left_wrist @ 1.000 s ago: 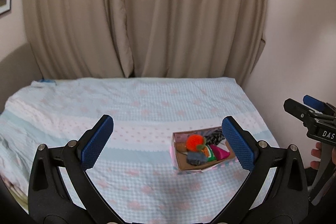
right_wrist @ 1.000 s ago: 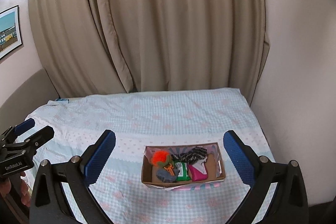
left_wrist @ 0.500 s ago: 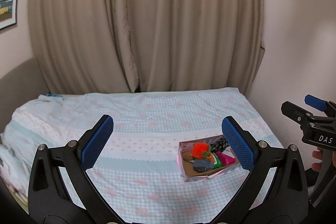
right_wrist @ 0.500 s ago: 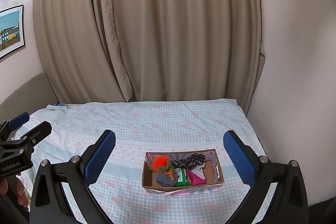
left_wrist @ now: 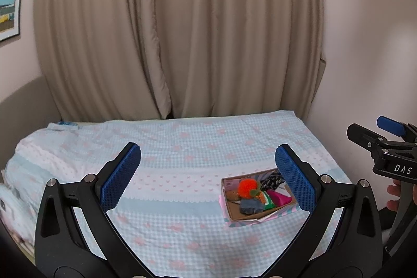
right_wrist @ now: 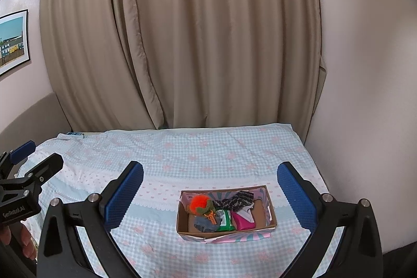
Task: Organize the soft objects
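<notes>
A shallow cardboard box (right_wrist: pixel 263 227) (left_wrist: pixel 234 215) sits on the bed toward its right side. Inside lie an orange fluffy ball (right_wrist: pixel 198 203) (left_wrist: pixel 247 186), a grey cloth (right_wrist: pixel 206 223), a green pack (right_wrist: pixel 225 220), a magenta piece (right_wrist: pixel 243 222) and a dark patterned cloth (right_wrist: pixel 237 201). My right gripper (right_wrist: pixel 209 196) is open and held well back from the box, which shows between its fingers. My left gripper (left_wrist: pixel 207 177) is open too, with the box behind its right finger (left_wrist: pixel 294 181). Both hold nothing.
The bed (right_wrist: pixel 203 155) has a pale blue checked cover with pink motifs. Beige curtains (right_wrist: pixel 182 43) hang behind it, and a wall (right_wrist: pixel 365 108) runs along its right edge. A framed picture (right_wrist: pixel 13 41) hangs at left. A small blue item (right_wrist: pixel 75 134) lies at the far left corner.
Both grippers have pulled back and tilted up, so the bed and box look smaller and lower and more curtain shows. Both stay open.
</notes>
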The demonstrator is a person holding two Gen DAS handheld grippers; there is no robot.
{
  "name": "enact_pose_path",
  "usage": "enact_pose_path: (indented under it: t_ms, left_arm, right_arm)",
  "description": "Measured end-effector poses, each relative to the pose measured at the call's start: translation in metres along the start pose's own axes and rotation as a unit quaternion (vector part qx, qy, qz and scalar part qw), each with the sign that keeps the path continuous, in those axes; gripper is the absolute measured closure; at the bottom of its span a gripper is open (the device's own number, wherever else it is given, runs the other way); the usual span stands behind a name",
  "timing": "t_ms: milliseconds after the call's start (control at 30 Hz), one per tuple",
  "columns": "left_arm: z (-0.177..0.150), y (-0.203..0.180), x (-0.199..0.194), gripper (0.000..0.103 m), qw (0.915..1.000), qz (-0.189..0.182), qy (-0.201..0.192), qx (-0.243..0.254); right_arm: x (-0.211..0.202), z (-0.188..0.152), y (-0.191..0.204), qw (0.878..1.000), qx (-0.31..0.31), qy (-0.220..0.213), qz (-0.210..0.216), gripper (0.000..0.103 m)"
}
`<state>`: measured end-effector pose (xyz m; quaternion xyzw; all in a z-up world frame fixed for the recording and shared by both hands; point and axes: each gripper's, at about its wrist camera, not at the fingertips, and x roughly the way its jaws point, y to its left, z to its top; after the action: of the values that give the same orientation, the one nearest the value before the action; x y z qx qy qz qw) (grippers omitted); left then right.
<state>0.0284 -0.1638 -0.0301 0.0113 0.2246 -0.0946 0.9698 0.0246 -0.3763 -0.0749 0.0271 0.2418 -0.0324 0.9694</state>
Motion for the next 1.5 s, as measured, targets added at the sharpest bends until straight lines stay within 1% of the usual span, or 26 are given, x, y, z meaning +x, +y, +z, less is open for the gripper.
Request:
enact_pose_path:
  t_ms: [733,1100,1500]
  left_arm:
    - [-0.001,-0.001,-0.003,0.0,1.0,-0.003,-0.004,0.004]
    - [0.0,-0.004,-0.002,0.0,0.9999,0.007,-0.007,0.002]
    - [0.001,-0.001,0.002,0.0,0.9999,0.005,-0.009,-0.005]
  right_arm:
    - [-0.003,0.002,0.001,1.0,0.0,-0.003,-0.004,0.001]
    - [-0.003,0.003,0.002,1.0,-0.001,-0.002,-0.004,0.001]
    - [0.001,0.01,0.005,1.0,-0.004,-0.004,-0.007,0.001]
